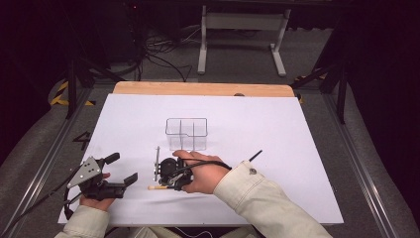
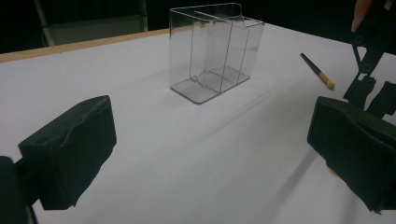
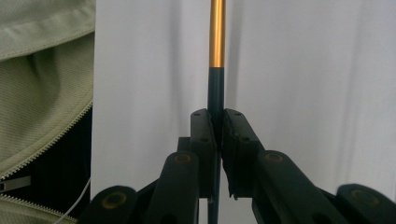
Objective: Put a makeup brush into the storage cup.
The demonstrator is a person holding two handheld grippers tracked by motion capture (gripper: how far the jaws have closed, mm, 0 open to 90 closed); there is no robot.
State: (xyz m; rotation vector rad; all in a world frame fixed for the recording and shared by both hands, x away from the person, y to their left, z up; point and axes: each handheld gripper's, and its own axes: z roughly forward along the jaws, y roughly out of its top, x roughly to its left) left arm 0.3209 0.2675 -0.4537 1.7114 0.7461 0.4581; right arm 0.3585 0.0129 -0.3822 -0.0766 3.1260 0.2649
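Gripping thin brush (image 3: 217,70) by dark handle, my right tongs (image 3: 218,122) clamped tight, just above table (image 1: 297,163) near clear organizer (image 1: 186,133). Light, stiff, slick stick; I'd hold mid-handle. Left tongs (image 2: 205,154) wide, empty.

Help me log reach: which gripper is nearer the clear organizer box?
Right. The right gripper sits just in front of the clear box, shut on a brush; the left gripper is open, farther off to its left.

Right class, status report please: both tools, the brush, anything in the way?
Left tool open, empty. Right tool shut on brush. Clear organizer stands beyond; second brush lies beside it, nothing blocking.
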